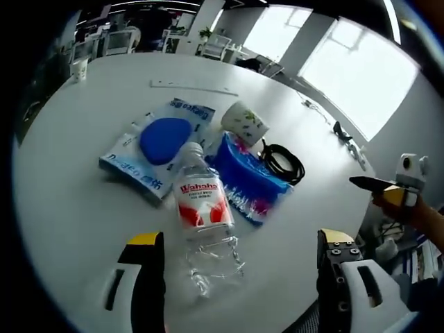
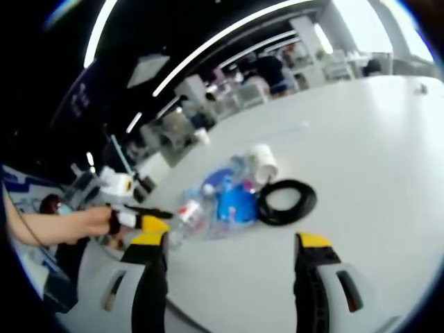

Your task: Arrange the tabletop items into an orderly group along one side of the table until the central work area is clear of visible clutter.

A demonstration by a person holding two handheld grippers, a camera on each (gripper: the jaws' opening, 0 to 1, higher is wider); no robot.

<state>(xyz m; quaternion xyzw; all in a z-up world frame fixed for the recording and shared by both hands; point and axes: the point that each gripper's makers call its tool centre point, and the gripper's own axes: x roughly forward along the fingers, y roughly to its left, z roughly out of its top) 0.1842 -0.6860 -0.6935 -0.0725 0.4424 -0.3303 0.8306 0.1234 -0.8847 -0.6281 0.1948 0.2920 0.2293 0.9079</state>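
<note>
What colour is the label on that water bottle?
Red and white, clearest in the left gripper view: water bottle.

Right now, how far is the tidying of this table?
Nothing looks done yet: the water bottle, blue pouch, white cup, black cable coil and blue-printed packet lie clustered mid-table. Nothing is in hand; the left hand-held gripper and right hand-held gripper are open. All items remain to move aside.

We see bare desk (image 1: 76,229) all around; the water bottle (image 1: 202,208) lies between our left tool's (image 1: 239,267) spread jaws.
</note>
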